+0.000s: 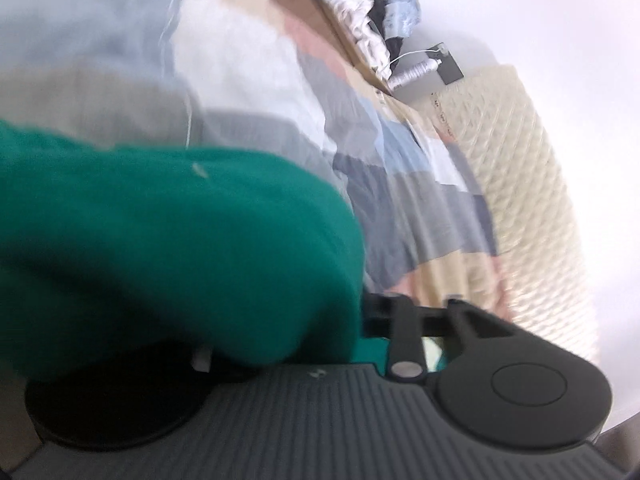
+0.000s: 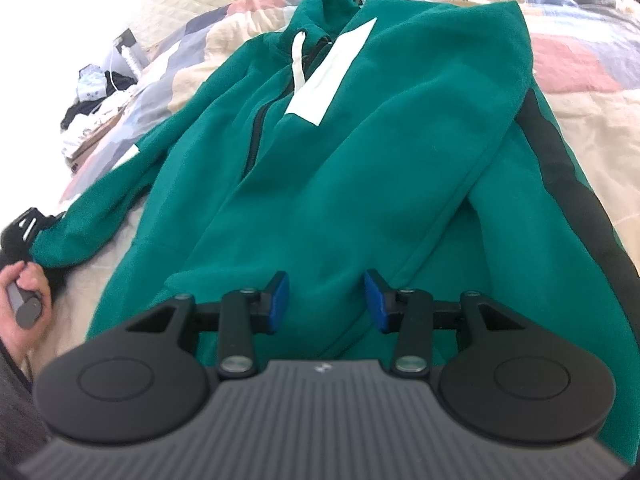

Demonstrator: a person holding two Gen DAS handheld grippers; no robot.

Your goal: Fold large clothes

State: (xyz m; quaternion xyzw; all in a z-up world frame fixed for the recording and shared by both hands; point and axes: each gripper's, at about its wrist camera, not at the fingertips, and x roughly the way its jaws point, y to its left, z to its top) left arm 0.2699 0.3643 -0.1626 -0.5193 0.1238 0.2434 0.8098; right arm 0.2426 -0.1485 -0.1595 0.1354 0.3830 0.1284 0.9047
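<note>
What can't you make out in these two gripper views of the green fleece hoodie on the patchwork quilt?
- Left wrist view: the left gripper's fingertips are buried under the green fleece hoodie, so the grip is hidden.
- Left wrist view: motion blur smears the patchwork quilt.
- Right wrist view: the hoodie's bottom hem is hidden behind the right gripper.
- Right wrist view: the clutter pile is too small to identify.

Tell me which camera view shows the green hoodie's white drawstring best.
The right wrist view. There the green hoodie lies spread on the patchwork quilt, and the white drawstring hangs clearly below the collar. The left wrist view shows only a blurred mass of green fabric against the camera; no drawstring is visible there.
</note>
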